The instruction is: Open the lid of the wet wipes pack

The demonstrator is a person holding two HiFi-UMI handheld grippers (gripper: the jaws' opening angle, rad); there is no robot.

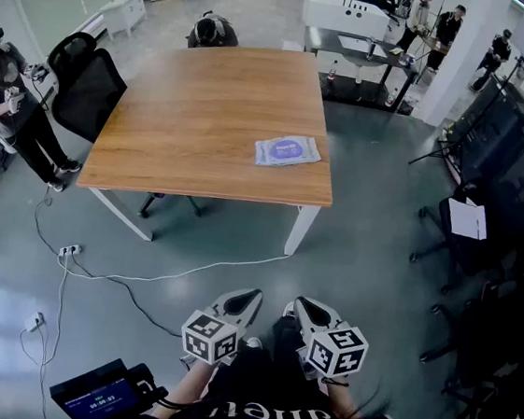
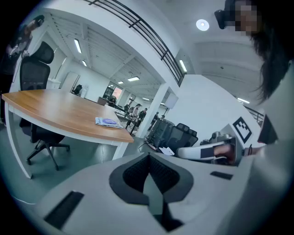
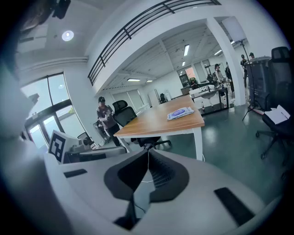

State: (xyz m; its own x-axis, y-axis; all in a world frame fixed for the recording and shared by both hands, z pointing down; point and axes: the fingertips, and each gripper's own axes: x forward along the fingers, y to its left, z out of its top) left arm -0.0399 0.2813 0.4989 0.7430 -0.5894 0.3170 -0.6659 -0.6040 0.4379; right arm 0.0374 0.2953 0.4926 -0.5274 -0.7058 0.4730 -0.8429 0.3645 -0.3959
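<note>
Jaws together and empty on left gripper point(image 1: 248, 296) and right gripper point(image 1: 302, 304) — no step begun, I judge; wet wipes pack point(image 1: 288, 150) lies well apart at twelve o'clock on the table point(image 1: 199, 103), so a reach comes next.

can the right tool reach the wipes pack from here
Probably not yet: the right tool hangs well short of the table, with floor between. Nothing covers the wipes pack near its front edge.

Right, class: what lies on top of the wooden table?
Only the wet wipes pack lies on the wooden table, flat, near its front right corner. The patch of tabletop beneath the pack is covered.
</note>
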